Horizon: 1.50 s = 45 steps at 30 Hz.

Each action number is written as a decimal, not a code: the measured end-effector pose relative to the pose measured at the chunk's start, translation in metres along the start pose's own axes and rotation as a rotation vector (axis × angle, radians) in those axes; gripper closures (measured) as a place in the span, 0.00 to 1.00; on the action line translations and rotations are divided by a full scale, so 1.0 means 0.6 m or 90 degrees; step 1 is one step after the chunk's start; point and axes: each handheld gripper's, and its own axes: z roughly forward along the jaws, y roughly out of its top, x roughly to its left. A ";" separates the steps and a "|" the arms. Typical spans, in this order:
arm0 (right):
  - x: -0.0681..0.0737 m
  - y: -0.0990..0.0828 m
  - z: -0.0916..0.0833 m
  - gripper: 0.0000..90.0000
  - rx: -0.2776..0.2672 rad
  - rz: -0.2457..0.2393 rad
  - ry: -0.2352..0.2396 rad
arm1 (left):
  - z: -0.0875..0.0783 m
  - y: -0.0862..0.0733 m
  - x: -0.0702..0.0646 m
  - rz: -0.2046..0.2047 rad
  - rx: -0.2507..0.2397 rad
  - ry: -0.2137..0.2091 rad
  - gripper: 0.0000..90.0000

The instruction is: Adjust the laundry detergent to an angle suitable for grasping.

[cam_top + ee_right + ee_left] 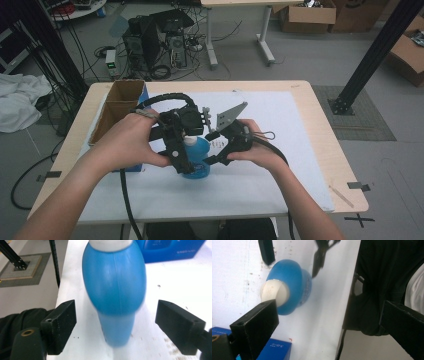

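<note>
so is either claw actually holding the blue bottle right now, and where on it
Neither. The right claw stands open, jaws apart on either side of the blue bottle. The left claw is open too, above the white cap.

Cardboard box (119, 105), blue carton (172, 248)

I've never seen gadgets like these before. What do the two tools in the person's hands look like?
Both are black. The left gripper trails a ribbed black cable that arches over it; the right gripper carries a grey three-cornered plate on top and trails a thin black cable. Each ends in two blocky black jaws with small screw holes. The forearms are bare, no sleeves in sight.
</note>
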 end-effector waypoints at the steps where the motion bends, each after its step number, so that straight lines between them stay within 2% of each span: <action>1: 0.000 -0.002 -0.008 0.19 0.002 0.004 -0.005 | -0.001 0.001 0.000 0.001 -0.001 0.001 0.03; 4: -0.002 -0.008 -0.033 0.19 0.004 0.020 -0.027 | -0.001 0.002 0.000 0.001 -0.001 0.001 0.03; 7: -0.012 -0.015 -0.057 0.20 0.015 0.064 -0.068 | 0.000 0.004 0.000 0.002 -0.001 0.002 0.03; 9: -0.021 -0.022 -0.077 0.22 0.016 0.109 -0.100 | 0.000 0.005 0.000 0.003 -0.001 0.002 0.03; 12: -0.031 -0.028 -0.100 0.22 0.018 0.155 -0.138 | 0.000 0.007 -0.001 0.003 -0.003 0.003 0.03; 15: -0.042 -0.033 -0.126 0.24 0.028 0.217 -0.177 | 0.001 0.007 0.000 0.004 0.000 0.005 0.03; 16: -0.047 -0.035 -0.137 0.23 0.037 0.251 -0.195 | 0.002 0.007 0.000 0.003 -0.001 0.005 0.03; 17: -0.051 -0.037 -0.145 0.20 0.037 0.275 -0.206 | 0.002 0.007 0.000 0.002 -0.002 0.005 0.03; 19: -0.055 -0.040 -0.160 0.22 0.049 0.317 -0.239 | 0.002 0.006 0.001 0.000 -0.004 0.006 0.03; 20: -0.058 -0.041 -0.171 0.20 0.048 0.335 -0.260 | 0.002 0.006 0.002 -0.002 -0.001 0.006 0.03; 21: -0.059 -0.042 -0.179 0.22 0.044 0.348 -0.279 | 0.002 0.006 0.002 -0.002 -0.002 0.006 0.03; 23: -0.061 -0.041 -0.194 0.23 0.049 0.374 -0.301 | 0.003 0.005 0.004 -0.004 0.000 0.006 0.03; 25: -0.061 -0.037 -0.209 0.24 0.055 0.396 -0.330 | 0.003 0.005 0.006 -0.003 0.000 0.006 0.03; 32: -0.068 -0.014 -0.251 0.24 0.100 0.449 -0.369 | 0.004 0.007 0.007 -0.004 -0.004 0.008 0.03; 39: -0.077 -0.008 -0.270 0.24 0.124 0.490 -0.380 | 0.006 0.009 0.007 0.000 -0.001 0.007 0.03; 43: -0.079 -0.006 -0.276 0.24 0.130 0.497 -0.390 | 0.005 0.009 0.006 -0.001 -0.002 0.007 0.03; 45: -0.080 -0.007 -0.279 0.24 0.131 0.502 -0.386 | 0.005 0.009 0.006 -0.002 -0.001 0.007 0.03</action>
